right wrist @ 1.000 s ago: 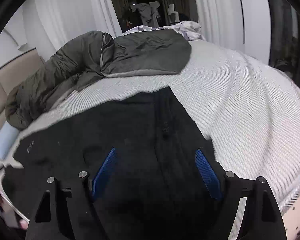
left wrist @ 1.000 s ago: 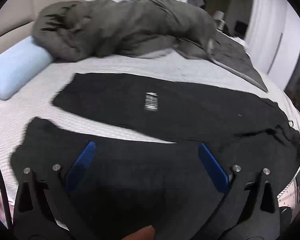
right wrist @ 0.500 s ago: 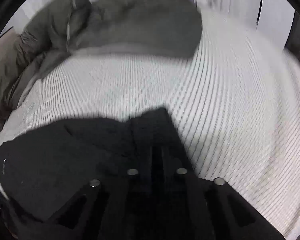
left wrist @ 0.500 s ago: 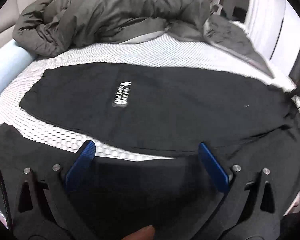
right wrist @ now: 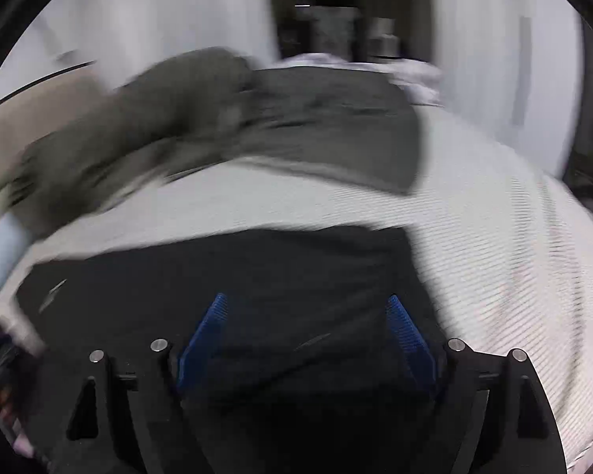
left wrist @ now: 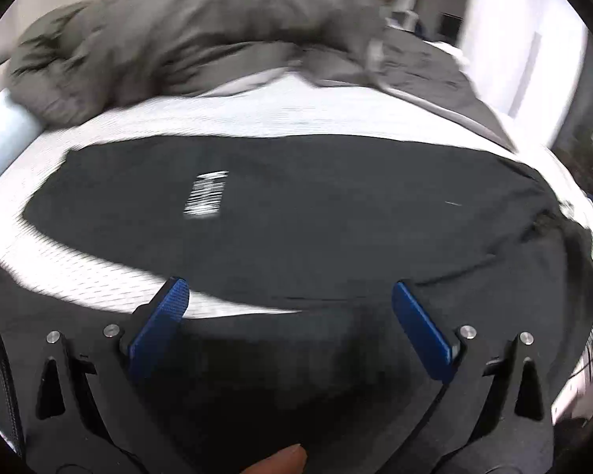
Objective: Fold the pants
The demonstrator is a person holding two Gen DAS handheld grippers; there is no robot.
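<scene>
Pants (left wrist: 316, 217) lie spread on the bed (left wrist: 257, 118), legs apart, unfolded; left gripper (left wrist: 288, 296) gapes empty, right gripper (right wrist: 304, 316) is opening, nothing pinched.

The left gripper (left wrist: 288, 290) is built of matte black angular arms, each pierced by a long triangular cut-out and fitted with two round silver screw heads. Its fingers (left wrist: 160, 326) are faced with blue pads of finely ribbed texture. A black cable is seen along the left edge. A fingertip (left wrist: 284, 460) is seen at the bottom. The right gripper (right wrist: 306, 304) is made alike: black arms, silver screws, blue ribbed pads (right wrist: 409, 335).
</scene>
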